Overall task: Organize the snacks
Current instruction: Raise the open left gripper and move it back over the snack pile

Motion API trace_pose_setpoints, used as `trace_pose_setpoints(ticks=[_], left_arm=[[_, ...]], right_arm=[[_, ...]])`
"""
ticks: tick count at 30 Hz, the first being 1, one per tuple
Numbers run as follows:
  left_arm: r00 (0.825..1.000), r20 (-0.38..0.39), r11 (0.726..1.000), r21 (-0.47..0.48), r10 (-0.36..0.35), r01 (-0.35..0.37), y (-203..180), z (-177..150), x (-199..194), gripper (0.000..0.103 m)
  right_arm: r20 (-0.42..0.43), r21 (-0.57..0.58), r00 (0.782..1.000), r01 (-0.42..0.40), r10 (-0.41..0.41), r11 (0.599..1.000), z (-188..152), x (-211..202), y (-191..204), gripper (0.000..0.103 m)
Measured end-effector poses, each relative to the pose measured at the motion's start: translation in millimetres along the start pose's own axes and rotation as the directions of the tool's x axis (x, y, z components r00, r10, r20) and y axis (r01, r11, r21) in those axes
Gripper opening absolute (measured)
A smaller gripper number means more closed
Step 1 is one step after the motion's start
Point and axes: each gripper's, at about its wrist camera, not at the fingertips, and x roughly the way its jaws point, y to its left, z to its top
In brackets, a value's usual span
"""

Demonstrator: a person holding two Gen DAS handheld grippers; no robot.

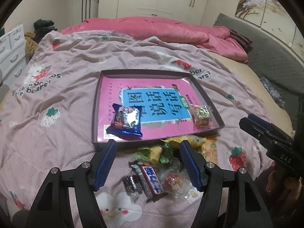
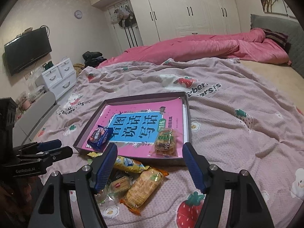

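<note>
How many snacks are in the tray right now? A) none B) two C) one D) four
B: the tray holds just the blue cookie pack at its near left and the clear biscuit pack at its near right; the other snacks lie on the blanket in front of it.

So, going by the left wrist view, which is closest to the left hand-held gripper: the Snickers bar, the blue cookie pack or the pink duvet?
1. Snickers bar: between the left hand-held gripper fingers, on the bedspread.
2. Blue cookie pack: in the tray's near left corner.
3. Pink duvet: far across the bed.
</note>
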Motion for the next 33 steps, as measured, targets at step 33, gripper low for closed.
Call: trace_pose_setpoints(ticks=[33], left_arm=[[0.982,-0.188,0.999,-0.047,-0.028,0.019,-20.8,-52.1,23.4,0.07]], right_arm=[[-0.064,-0.223,0.998,-0.018,0.004,0.975,-29.0,-16.1,37.0,0.072]])
